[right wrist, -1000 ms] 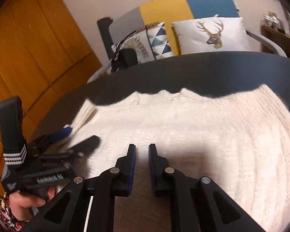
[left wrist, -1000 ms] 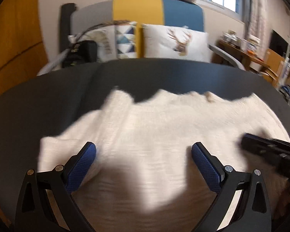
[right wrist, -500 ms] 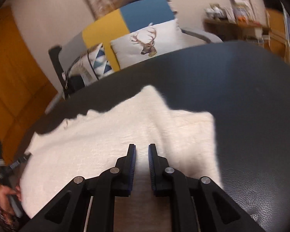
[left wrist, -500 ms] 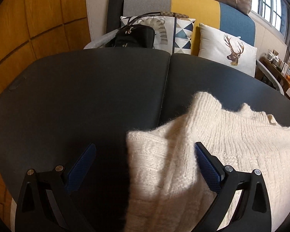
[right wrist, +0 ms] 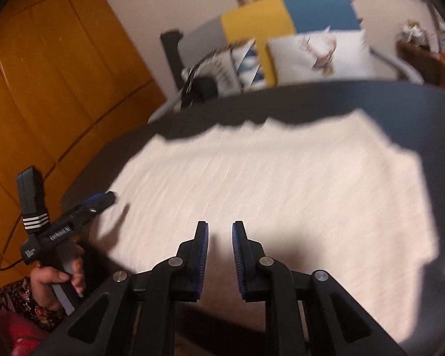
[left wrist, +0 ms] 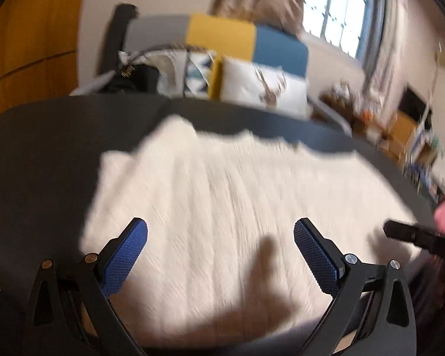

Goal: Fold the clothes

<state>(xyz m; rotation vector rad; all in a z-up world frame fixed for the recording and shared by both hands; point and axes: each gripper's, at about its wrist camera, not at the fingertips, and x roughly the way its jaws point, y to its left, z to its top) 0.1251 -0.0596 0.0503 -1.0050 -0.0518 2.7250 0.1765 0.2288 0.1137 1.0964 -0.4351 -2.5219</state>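
Cream knit sweater (left wrist: 228, 195) spread flat on dark table (left wrist: 44, 148)

- Cream sweater (left wrist: 222, 207): knit texture smeared by motion blur in both views; near hem hidden behind the gripper frames.
- Deer cushion (right wrist: 320, 52) beyond the sweater: motif blurred.
- Shelf clutter (left wrist: 406, 136) right of the sweater: unidentifiable.

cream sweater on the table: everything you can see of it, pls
The cream sweater looks like a chunky, fuzzy knit, plain off-white with no visible print. It lies flat on the dark table, spread wide in a roughly rectangular shape with a jagged far edge. Both views are motion-blurred, so stitch detail, sleeves and neckline can't be made out. Shadows fall across its near part. The left gripper is wide open above it; the right gripper is open only a little, empty. Contact can't be told.
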